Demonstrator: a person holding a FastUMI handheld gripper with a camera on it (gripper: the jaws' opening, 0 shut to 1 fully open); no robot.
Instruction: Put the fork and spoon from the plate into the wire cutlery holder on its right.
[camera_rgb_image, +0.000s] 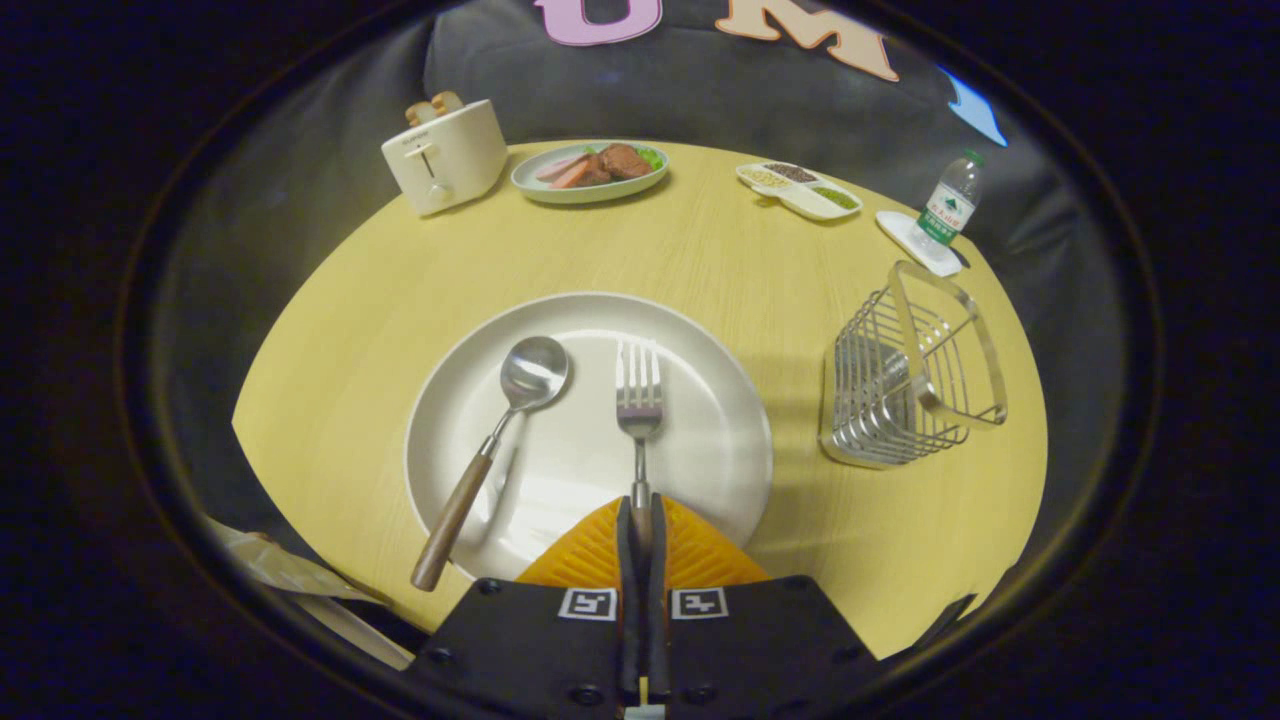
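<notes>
A metal fork (638, 395) with a wooden handle points away from me over the white plate (700, 340), tines forward. My gripper (641, 520) is shut on the fork's handle, which runs back between the two fingers. To its left a spoon (490, 450) with a brown wooden handle lies on the plate, bowl away from me, handle end over the near rim. The wire cutlery holder (915, 370) stands on the table to the right of the plate, with nothing seen inside it.
At the back of the round yellow table (380, 300) stand a cream toaster (445, 155), a plate of food (592, 170), a divided snack dish (800, 188) and a water bottle (948, 208) on a coaster behind the holder.
</notes>
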